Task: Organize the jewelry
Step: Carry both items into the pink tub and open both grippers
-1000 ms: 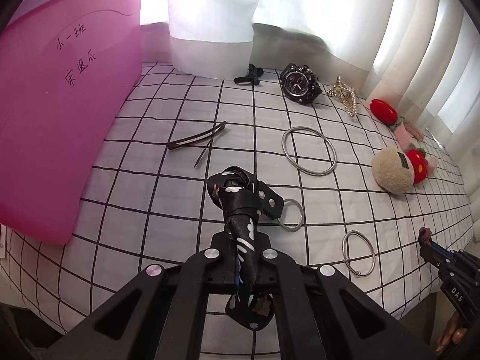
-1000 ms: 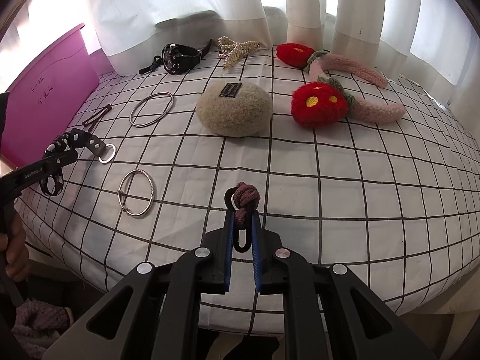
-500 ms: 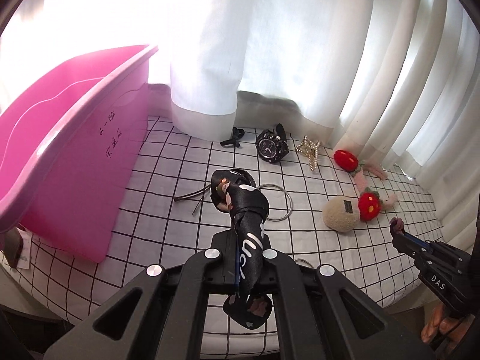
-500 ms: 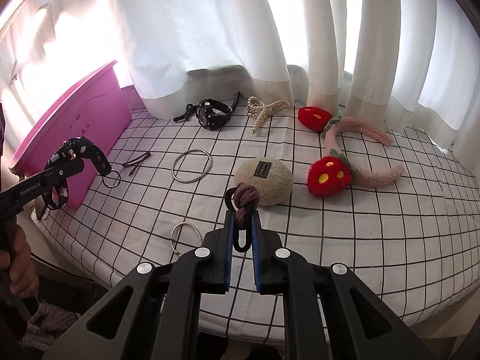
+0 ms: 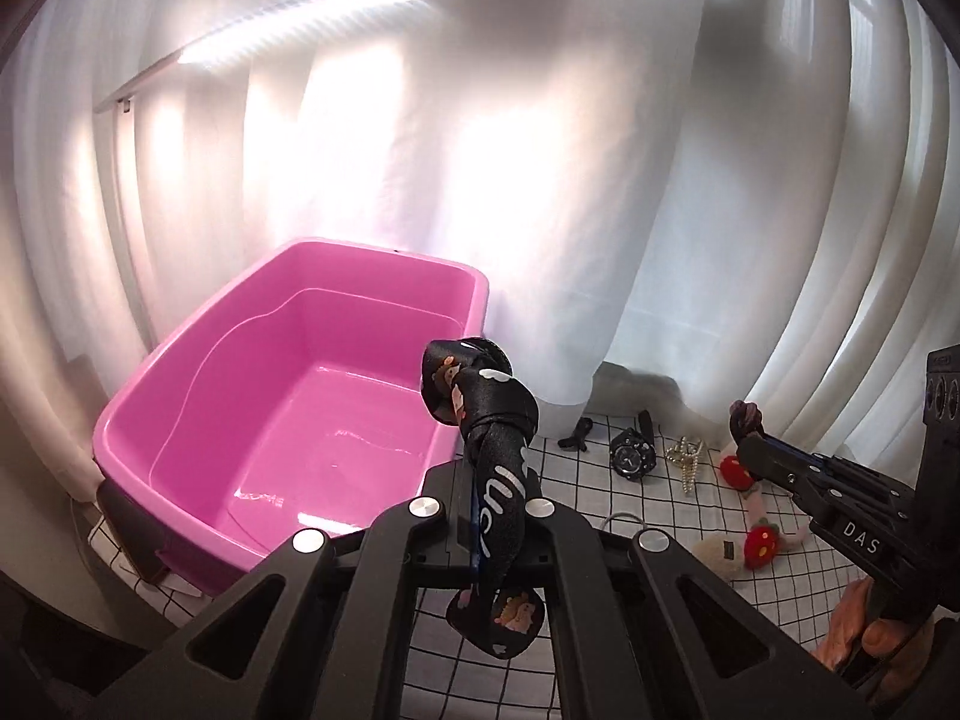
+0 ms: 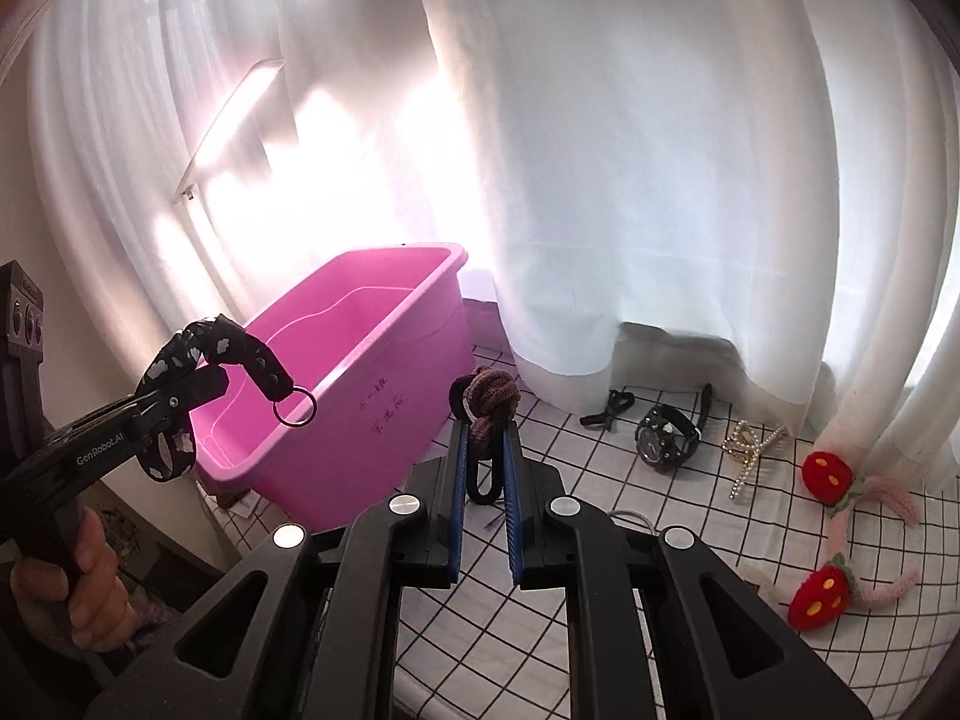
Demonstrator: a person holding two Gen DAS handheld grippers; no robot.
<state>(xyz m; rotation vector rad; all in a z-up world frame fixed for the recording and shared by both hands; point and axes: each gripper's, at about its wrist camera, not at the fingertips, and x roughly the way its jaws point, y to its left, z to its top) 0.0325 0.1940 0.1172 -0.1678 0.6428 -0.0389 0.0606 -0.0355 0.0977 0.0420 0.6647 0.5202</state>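
Sunlit white curtains [image 6: 630, 180] behind a table in black-gridded white cloth [image 6: 630, 540], wall lamp bar [image 5: 270, 30].

Near corner of pink bin [image 5: 288, 420] hidden behind left claw [image 5: 480, 516] housing in left wrist view; right wall partly masked by black printed strap [image 5: 489, 450]. Handwriting on bin side [image 6: 381, 408] too small to read. Silver ring [image 5: 621, 519] mostly covered by claw body, only an arc showing; same in right wrist view [image 6: 630, 518]. Beige plush pad [image 6: 759, 576] nearly all concealed behind right claw [image 6: 485, 462] arm. Watch [image 5: 630, 456] dial too small to read. Small black item [image 5: 575, 438] by curtain hem unidentifiable. Gridded tabletop [image 6: 600, 600] cut off at lower frame edge.
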